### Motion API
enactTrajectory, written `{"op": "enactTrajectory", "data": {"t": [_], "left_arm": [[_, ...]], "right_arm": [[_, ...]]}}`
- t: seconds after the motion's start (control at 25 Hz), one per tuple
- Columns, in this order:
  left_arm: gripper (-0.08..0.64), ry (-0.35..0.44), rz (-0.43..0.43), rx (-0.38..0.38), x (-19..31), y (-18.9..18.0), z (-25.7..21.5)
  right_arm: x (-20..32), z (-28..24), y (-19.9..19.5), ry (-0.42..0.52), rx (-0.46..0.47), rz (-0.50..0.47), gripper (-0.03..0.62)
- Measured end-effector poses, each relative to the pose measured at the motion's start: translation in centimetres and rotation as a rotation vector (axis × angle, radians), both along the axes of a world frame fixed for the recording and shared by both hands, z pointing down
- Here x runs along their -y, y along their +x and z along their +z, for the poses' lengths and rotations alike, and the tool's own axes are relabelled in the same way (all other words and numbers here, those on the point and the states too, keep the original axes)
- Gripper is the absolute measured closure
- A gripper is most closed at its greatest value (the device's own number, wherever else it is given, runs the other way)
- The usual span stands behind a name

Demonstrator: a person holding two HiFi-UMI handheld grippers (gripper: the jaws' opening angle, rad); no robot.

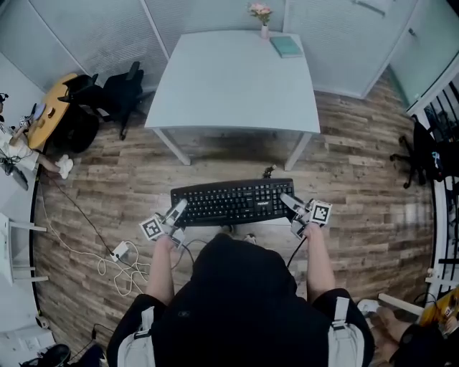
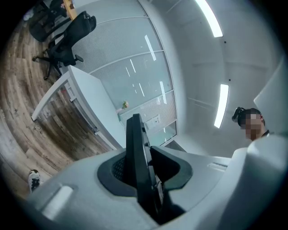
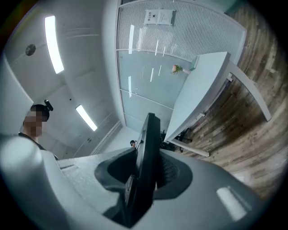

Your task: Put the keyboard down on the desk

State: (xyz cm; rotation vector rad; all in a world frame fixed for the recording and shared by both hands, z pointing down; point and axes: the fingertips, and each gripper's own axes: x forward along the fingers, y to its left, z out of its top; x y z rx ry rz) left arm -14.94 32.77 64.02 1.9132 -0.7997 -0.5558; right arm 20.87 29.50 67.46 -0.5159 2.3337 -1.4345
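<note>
Both forearms reached forward, level. Left gripper [image 1: 174, 213] and right gripper [image 1: 291, 203] each clamped 1 end of the black keyboard [image 1: 233, 201] – held above the floor, short of the desk [image 1: 237, 79].

The head camera sits above the person's shoulders and looks steeply down at the wooden floor [image 1: 358, 179]. The white table [image 1: 237, 79] lies far off at the frame's top and the keyboard [image 1: 233, 202] just below centre.

The camera on the left claw [image 2: 139, 173] rides close behind it, rolled on its side. Floor is at its left, ceiling at its right, and the keyboard's end stands upright right in front of the lens. The camera on the right claw [image 3: 144, 173] mirrors this, with floor at its right.

Both claw cameras face ahead to the table and the glass wall [image 2: 135, 76]. All three views share the table, the flower vase [image 1: 262, 18], the floor and the keyboard.
</note>
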Motion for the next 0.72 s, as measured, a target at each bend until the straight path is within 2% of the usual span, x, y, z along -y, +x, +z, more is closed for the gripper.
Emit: {"op": "enactTrajectory", "data": {"t": [0.72], "left_arm": [[0.451, -0.011, 0.029, -0.014, 0.5, 1.2, 1.2]], "right_arm": [[-0.6, 0.9, 1.3, -0.037, -0.023, 0.024, 0.472]]}}
